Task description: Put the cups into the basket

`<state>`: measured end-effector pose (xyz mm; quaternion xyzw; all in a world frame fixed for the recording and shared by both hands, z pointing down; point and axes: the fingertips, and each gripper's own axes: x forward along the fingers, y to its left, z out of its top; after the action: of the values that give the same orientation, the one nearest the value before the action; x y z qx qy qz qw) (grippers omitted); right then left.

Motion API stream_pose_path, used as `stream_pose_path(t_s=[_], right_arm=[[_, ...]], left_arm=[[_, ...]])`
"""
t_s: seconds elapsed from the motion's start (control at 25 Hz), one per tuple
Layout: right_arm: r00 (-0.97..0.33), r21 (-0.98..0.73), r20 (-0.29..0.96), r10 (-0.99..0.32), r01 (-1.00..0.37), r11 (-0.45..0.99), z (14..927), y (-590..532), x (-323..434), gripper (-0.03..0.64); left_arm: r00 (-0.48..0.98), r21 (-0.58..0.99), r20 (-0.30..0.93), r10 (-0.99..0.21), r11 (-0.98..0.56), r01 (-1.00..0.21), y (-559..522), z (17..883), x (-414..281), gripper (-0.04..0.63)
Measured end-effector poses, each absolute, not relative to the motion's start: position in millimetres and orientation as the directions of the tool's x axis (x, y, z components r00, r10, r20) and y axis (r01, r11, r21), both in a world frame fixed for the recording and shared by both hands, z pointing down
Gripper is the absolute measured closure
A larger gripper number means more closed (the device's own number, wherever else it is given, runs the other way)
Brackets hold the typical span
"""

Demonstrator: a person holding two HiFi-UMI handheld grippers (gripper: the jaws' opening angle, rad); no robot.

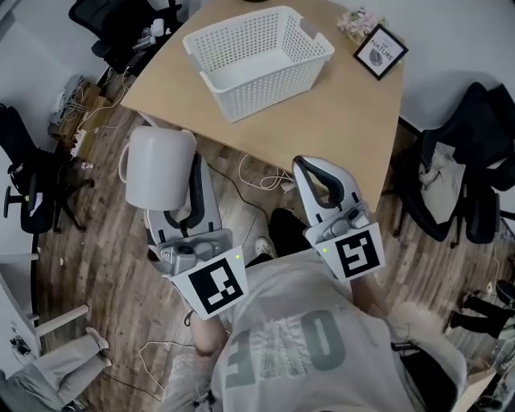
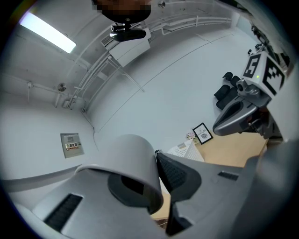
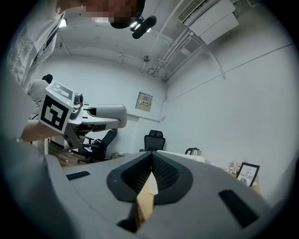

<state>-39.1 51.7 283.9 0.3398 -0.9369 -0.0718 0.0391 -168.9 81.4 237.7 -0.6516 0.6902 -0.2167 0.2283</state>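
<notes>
A white cup [image 1: 157, 167] is held sideways, over the wooden floor just short of the table's near edge. My left gripper [image 1: 173, 173] is shut on the cup; in the left gripper view the cup [image 2: 128, 158] fills the gap between the jaws [image 2: 140, 186]. The white slatted basket [image 1: 259, 58] stands empty on the wooden table [image 1: 354, 121], ahead of both grippers. My right gripper [image 1: 304, 163] is shut on nothing, jaws pressed together [image 3: 152, 161], near the table's front edge. From the right gripper view the cup [image 3: 110, 114] shows at the left.
A framed picture [image 1: 380, 51] and small flowers [image 1: 358, 20] sit at the table's far right corner. Black office chairs [image 1: 459, 173] stand to the right and at the left [image 1: 32, 185]. Cables [image 1: 257, 173] trail on the floor under the table edge.
</notes>
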Motion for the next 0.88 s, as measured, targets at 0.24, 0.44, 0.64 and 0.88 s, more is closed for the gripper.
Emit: stream_pose_path(t_s=[0.24,0.44,0.64,0.88], right_arm=[[-0.754,0.164,0.013,-0.657,-0.647,0.745,291,3,-49,0.618],[-0.752,0.16,-0.026,-0.659,-0.654,0.74,274,-58,-63,0.618],[-0.749,0.119,-0.031,-0.661,-0.66,0.742,268,-114,-75,0.618],[-0.728,0.084,-0.01,-0.685,-0.683,0.725,272,-168,-74,0.618]], left_arm=[[-0.032,-0.581,-0.041,-0.999,0.049,-0.812,32,240,-181,0.532],[-0.026,-0.61,-0.031,-0.999,0.039,-0.792,-28,229,-193,0.532],[-0.03,-0.611,0.004,-1.0,0.021,-0.791,-90,219,-202,0.532],[0.019,-0.63,0.049,-0.999,-0.046,-0.775,-154,219,-194,0.532]])
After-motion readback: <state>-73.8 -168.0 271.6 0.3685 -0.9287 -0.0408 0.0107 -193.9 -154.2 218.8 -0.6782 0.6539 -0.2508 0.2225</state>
